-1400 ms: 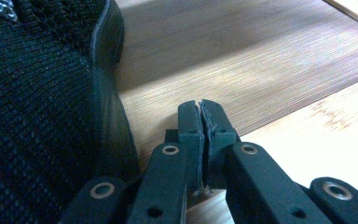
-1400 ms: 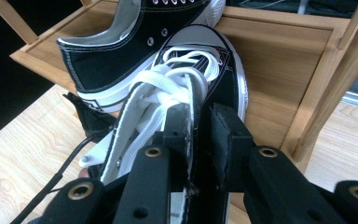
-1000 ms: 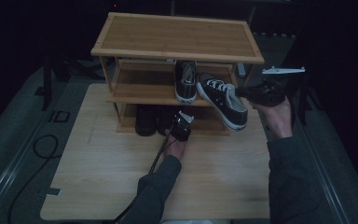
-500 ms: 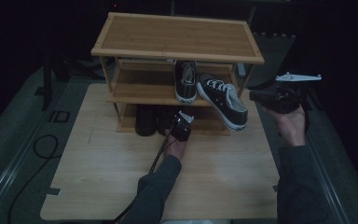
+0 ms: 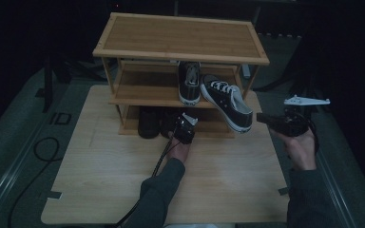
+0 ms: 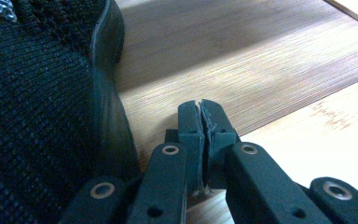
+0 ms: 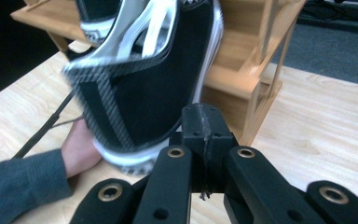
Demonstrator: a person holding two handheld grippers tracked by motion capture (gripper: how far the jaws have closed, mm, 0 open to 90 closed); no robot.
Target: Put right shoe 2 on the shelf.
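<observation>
My right gripper point(image 5: 262, 118) has drawn back from the sneaker point(image 5: 228, 101), which overhangs the rack's middle shelf point(image 5: 142, 95); its jaws just closed empty. My left gripper point(image 5: 177, 129), shut, holds nothing.

Dim high view; sneaker apparently motion-blurred.

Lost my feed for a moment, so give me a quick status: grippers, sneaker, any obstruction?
Left gripper shut, empty, beside black shoe on bottom shelf. Right gripper shut, empty, off the sneaker, which overhangs the middle shelf, heel out. Nothing between.
</observation>
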